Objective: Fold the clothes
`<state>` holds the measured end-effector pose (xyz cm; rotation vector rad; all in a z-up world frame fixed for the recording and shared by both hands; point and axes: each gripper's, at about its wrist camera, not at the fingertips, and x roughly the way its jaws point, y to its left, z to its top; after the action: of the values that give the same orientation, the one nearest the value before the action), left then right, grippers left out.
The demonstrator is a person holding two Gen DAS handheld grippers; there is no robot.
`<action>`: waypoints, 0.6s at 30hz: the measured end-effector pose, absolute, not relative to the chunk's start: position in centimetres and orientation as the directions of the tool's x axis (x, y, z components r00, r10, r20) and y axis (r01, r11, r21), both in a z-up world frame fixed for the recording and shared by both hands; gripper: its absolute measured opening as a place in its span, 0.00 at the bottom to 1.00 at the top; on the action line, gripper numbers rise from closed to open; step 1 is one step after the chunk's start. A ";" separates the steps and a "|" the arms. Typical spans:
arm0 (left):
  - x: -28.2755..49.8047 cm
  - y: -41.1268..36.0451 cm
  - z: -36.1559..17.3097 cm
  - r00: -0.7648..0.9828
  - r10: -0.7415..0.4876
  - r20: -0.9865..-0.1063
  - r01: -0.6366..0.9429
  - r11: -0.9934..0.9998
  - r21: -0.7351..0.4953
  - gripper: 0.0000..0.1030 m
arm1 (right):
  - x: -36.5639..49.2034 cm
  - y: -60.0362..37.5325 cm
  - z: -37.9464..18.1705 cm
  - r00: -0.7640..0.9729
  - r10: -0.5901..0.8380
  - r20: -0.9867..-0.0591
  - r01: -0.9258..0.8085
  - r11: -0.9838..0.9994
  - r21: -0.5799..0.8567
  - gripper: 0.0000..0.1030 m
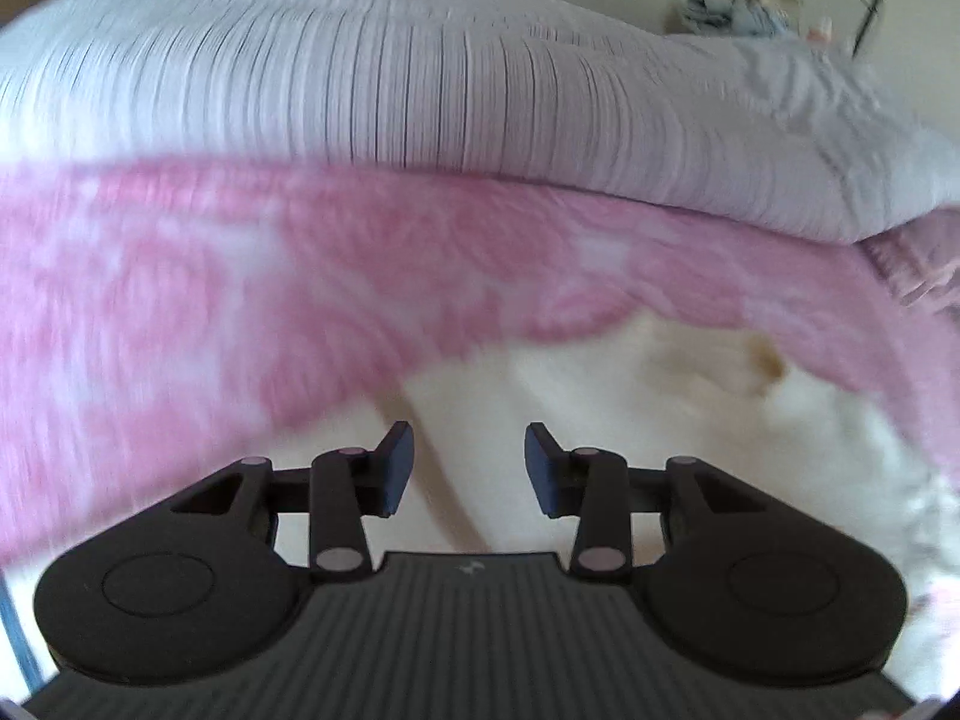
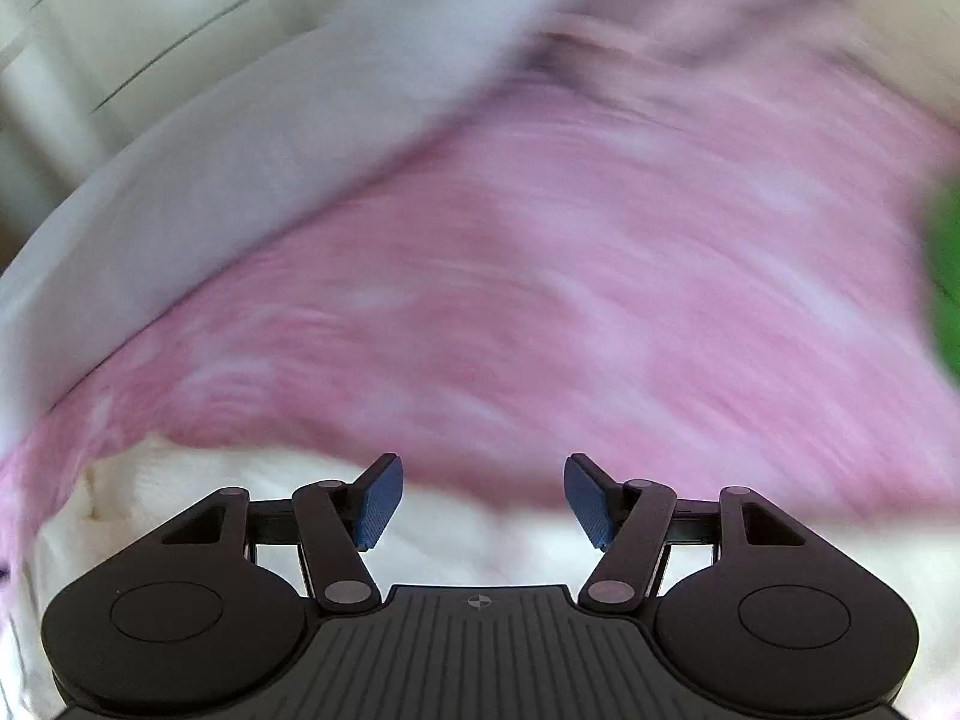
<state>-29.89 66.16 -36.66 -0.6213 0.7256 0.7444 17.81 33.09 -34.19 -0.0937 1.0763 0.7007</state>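
Your left gripper [image 1: 469, 468] and right gripper [image 2: 483, 501] both had fingers spread, empty, over the white garment [image 1: 600, 396]; only the left view showed the striped quilt [image 1: 420, 78] beyond the pink blanket [image 1: 240, 276]; only the right showed something green [image 2: 948, 276].

Both views smear with motion, so the pink blanket [image 2: 570, 300] shows no clear pattern, the cream garment [image 1: 600, 396] runs off the frame's lower edge, and a green patch [image 2: 945, 276] at the right edge is unidentifiable.
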 end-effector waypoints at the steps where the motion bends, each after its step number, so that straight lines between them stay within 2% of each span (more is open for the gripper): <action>1: -30.5 65.2 -36.7 0.528 0.363 -0.768 -0.777 0.571 -0.265 0.34 | 17.9 29.9 -34.1 0.299 0.449 -0.842 -0.506 0.823 0.259 0.62; 4: -32.2 62.0 -36.8 0.525 0.329 -0.785 -0.794 0.521 -0.313 0.34 | 18.1 20.5 -34.4 0.336 0.357 -0.871 -0.290 0.920 0.265 0.62; 7: -33.8 59.5 -36.9 0.510 0.311 -0.802 -0.823 0.446 -0.350 0.34 | 18.9 16.1 -35.8 0.385 0.390 -0.836 -0.146 0.920 0.362 0.62; 15: -37.5 55.5 -36.4 0.477 0.332 -0.814 -0.873 0.284 -0.395 0.34 | 21.0 4.4 -39.3 0.531 0.422 -0.735 0.216 0.771 0.599 0.60; 16: -37.8 55.1 -36.3 0.472 0.338 -0.815 -0.877 0.276 -0.394 0.34 | 21.4 3.5 -39.7 0.541 0.423 -0.727 0.242 0.750 0.616 0.56; 17: -38.1 54.6 -36.2 0.467 0.342 -0.816 -0.880 0.267 -0.392 0.34 | 22.0 4.1 -39.9 0.529 0.429 -0.732 0.231 0.757 0.611 0.18; 18: -38.5 54.2 -36.2 0.462 0.345 -0.817 -0.884 0.258 -0.390 0.33 | 22.5 4.6 -39.8 0.522 0.429 -0.737 0.211 0.773 0.599 0.04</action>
<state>-38.46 54.25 -36.18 -0.9712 0.6715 0.9227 22.53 4.58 -39.82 0.7063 1.0352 0.1444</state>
